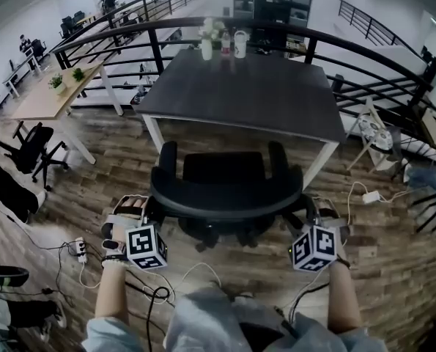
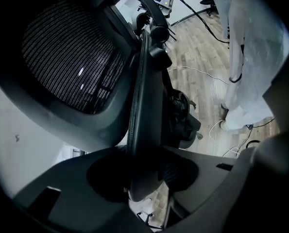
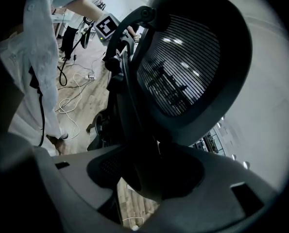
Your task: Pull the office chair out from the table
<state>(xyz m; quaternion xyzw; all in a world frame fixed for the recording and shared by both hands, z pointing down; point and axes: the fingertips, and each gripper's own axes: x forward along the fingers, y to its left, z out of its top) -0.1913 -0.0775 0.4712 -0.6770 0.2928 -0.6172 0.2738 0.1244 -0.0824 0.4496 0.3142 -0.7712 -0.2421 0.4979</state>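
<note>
A black mesh-backed office chair [image 1: 225, 171] stands at the near edge of the dark table [image 1: 239, 94], its seat partly under the tabletop. My left gripper [image 1: 147, 213] is at the left end of the backrest's curved top rim [image 1: 225, 205], and my right gripper [image 1: 305, 211] is at the right end. In the left gripper view the backrest's frame edge [image 2: 138, 130] runs down between the jaws of the left gripper [image 2: 144, 178], which close on it. The right gripper view shows the right gripper [image 3: 149, 178] likewise shut on the backrest frame [image 3: 134, 130], with the mesh [image 3: 193, 57] above.
A vase, a bottle and a mug [image 1: 223, 42] stand at the table's far edge, with a black railing [image 1: 364, 57] behind. Cables [image 1: 159, 292] and a power strip [image 1: 78, 249] lie on the wooden floor near my feet. Another desk [image 1: 56, 97] and black chairs [image 1: 31, 149] stand at the left.
</note>
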